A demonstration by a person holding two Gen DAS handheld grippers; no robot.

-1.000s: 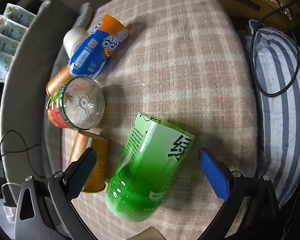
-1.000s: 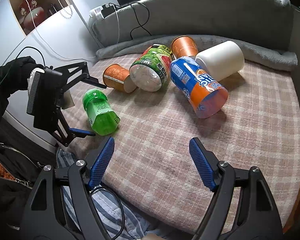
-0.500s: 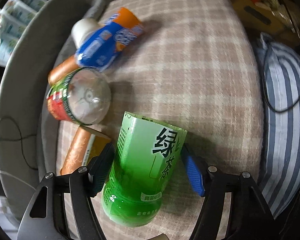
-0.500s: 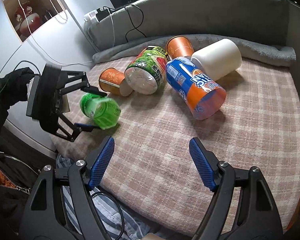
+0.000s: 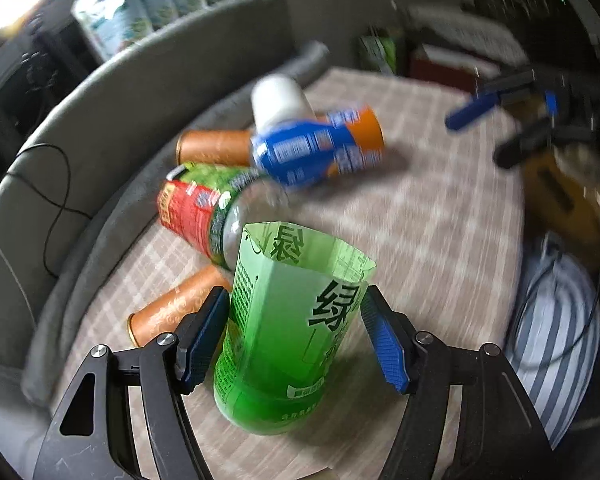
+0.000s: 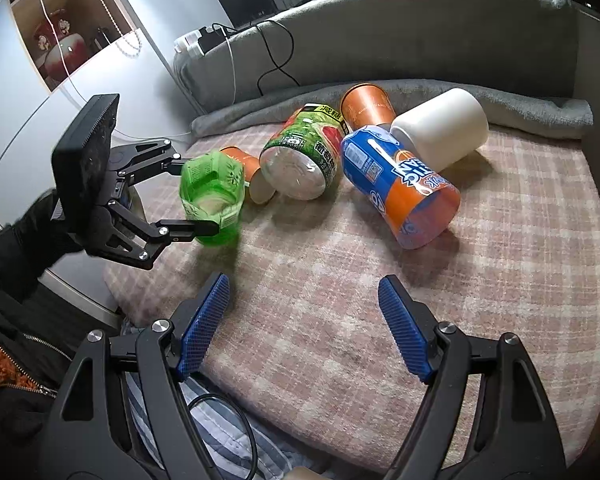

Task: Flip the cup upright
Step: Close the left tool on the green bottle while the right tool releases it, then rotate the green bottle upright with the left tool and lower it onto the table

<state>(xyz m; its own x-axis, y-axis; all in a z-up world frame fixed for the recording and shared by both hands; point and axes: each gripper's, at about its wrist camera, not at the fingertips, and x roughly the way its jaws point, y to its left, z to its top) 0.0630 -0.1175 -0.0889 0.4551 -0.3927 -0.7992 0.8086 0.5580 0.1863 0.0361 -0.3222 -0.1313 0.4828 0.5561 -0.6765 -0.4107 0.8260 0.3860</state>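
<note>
One cup gripped, five lying flat.
The left gripper (image 5: 294,334) clamps the green cup (image 5: 288,320); it should set the base level before releasing; the right gripper (image 6: 302,326) gapes empty.

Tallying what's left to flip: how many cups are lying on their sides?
5: two orange cups by the grey edge, the red-green cup between them, the blue cup mid-blanket, the white cup behind it. Others may be hidden.
</note>
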